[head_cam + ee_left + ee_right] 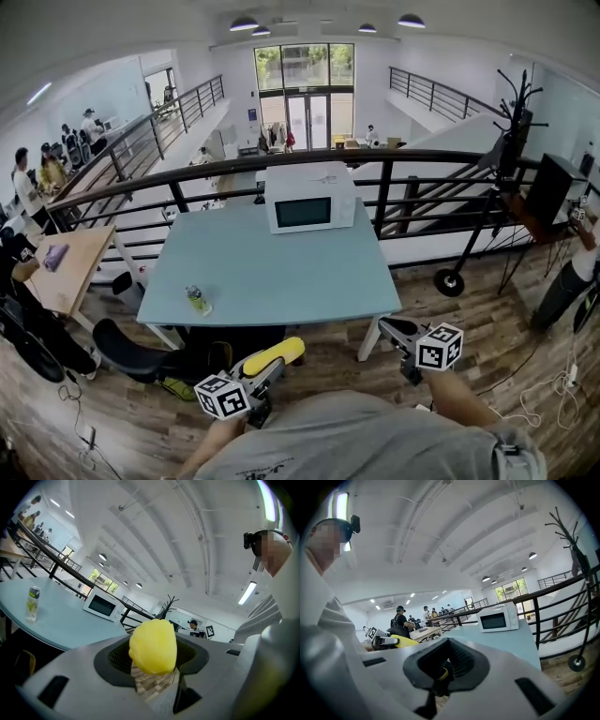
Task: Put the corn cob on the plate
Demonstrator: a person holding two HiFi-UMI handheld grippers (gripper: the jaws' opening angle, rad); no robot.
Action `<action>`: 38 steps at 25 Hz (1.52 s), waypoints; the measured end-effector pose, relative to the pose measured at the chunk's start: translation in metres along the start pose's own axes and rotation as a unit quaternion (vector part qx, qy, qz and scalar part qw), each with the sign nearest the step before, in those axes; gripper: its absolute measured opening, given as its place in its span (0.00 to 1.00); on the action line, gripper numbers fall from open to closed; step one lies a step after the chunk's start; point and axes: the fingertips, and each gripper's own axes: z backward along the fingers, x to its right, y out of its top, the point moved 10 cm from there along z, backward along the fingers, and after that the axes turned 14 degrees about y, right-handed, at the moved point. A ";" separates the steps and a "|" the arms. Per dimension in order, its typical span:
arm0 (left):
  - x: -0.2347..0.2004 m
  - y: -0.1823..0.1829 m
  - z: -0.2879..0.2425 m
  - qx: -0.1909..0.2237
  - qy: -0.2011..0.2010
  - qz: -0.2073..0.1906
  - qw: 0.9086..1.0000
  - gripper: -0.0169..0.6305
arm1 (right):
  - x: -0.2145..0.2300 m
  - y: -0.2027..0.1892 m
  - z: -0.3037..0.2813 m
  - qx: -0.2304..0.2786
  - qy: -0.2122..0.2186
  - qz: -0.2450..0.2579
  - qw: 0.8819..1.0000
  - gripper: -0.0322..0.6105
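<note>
A yellow corn cob is held level in my left gripper, low in the head view and short of the table's near edge. In the left gripper view the cob's blunt end fills the space between the jaws, which are shut on it. My right gripper hovers at the lower right by the table's near corner. Its dark pads meet with nothing between them. The right gripper view also shows the cob off to the left. No plate is in view.
A light blue table stands ahead with a white microwave at its far edge and a small bottle near its front left. A black chair sits at the table's left corner. A railing runs behind.
</note>
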 end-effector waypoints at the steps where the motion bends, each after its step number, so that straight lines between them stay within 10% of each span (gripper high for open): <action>1: -0.003 0.001 0.000 -0.001 -0.002 0.001 1.000 0.37 | 0.000 0.001 -0.004 -0.001 0.000 0.000 1.000 0.08; 13: -0.022 -0.002 -0.023 -0.008 0.000 0.011 1.000 0.37 | 0.022 0.002 -0.025 -0.022 0.011 -0.002 1.000 0.08; 38: 0.074 0.015 -0.184 0.058 0.101 0.018 0.993 0.37 | 0.236 0.084 0.034 -0.020 0.113 0.011 0.993 0.08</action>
